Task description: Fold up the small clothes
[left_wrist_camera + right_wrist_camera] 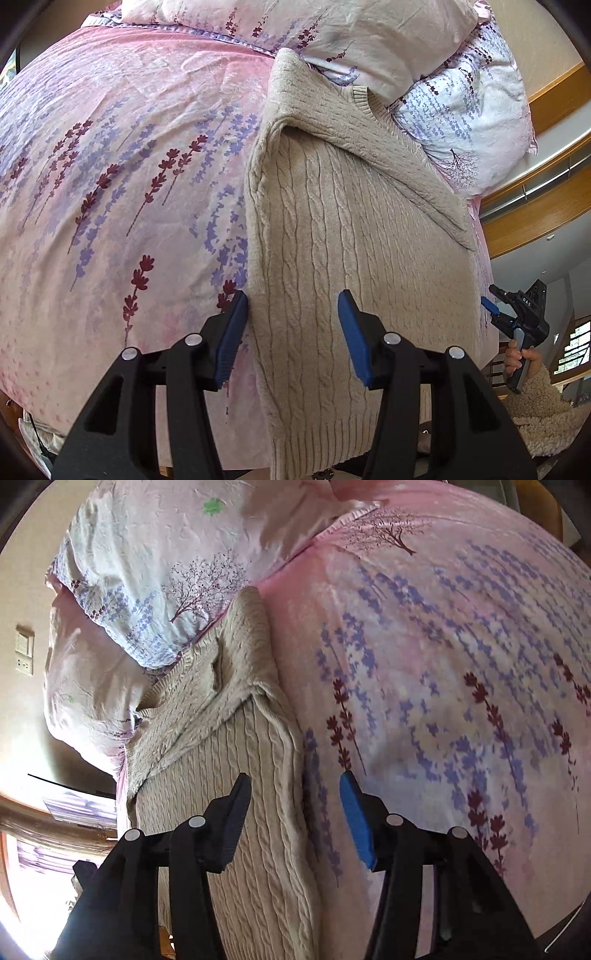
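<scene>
A beige cable-knit sweater (351,236) lies on the bed, folded lengthwise into a long strip, with a sleeve laid diagonally across its upper part. My left gripper (293,314) is open and empty above the sweater's lower left edge. The sweater also shows in the right wrist view (243,775). My right gripper (295,801) is open and empty over the sweater's right edge. The right gripper also shows in the left wrist view (495,302) at the far right, beside the bed, held by a hand.
A pink floral duvet (129,166) covers the bed. Floral pillows (461,110) lie past the sweater's collar, also seen in the right wrist view (155,572). A wooden headboard (535,214) and a wall with a switch plate (24,653) lie beyond.
</scene>
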`<state>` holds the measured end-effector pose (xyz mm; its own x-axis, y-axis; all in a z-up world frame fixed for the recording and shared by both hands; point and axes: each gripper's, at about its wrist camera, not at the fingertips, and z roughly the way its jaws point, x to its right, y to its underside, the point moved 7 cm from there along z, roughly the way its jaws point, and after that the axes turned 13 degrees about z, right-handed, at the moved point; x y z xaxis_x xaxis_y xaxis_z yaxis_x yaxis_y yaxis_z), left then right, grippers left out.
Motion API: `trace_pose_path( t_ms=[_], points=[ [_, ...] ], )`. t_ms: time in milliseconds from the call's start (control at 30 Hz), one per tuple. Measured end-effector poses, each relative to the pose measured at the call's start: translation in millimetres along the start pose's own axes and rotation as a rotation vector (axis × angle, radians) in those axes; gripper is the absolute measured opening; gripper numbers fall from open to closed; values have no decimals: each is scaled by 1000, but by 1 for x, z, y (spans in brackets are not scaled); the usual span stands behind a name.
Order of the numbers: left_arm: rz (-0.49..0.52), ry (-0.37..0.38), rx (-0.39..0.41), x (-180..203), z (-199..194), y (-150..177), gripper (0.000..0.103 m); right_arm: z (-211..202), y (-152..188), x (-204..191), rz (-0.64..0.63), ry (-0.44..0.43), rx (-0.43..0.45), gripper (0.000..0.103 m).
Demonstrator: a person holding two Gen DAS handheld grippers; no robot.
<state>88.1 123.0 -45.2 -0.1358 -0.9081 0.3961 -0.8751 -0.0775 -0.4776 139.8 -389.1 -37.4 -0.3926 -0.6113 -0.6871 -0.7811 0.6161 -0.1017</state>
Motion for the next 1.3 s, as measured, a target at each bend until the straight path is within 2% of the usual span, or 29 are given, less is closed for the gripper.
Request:
trace_pose_path(
  t_ms=[267,400,500,667,733,867,967,1033,1233,1300],
  points=[
    [-15,35,-3,7,0,7,50,4,28,1,-7,-65,-78,51],
    [-33,92,-14,13,1,14,50,11,50,-7,-49,-95,-154,48],
    [-41,131,-28,17,1,23,45,10,64,-9,-49,-126,-205,48],
    [-62,199,-65,24,0,40,37,3,95,-5,-61,-136,-287,40],
    [-67,225,-84,28,-1,48,36,-6,105,2,-52,-150,-314,32],
    [-117,294,-99,34,-2,60,33,-7,127,13,-45,-152,-370,27],
    [-142,313,-112,37,-1,67,29,-7,133,16,-44,-156,-382,25],
    [-140,313,-128,39,2,69,26,-3,136,14,-50,-160,-383,19],
    [-93,269,-158,43,3,67,11,2,143,7,-127,-142,-372,10],
    [-76,272,-141,44,0,62,7,0,140,1,-160,-150,-341,9]
  ],
)
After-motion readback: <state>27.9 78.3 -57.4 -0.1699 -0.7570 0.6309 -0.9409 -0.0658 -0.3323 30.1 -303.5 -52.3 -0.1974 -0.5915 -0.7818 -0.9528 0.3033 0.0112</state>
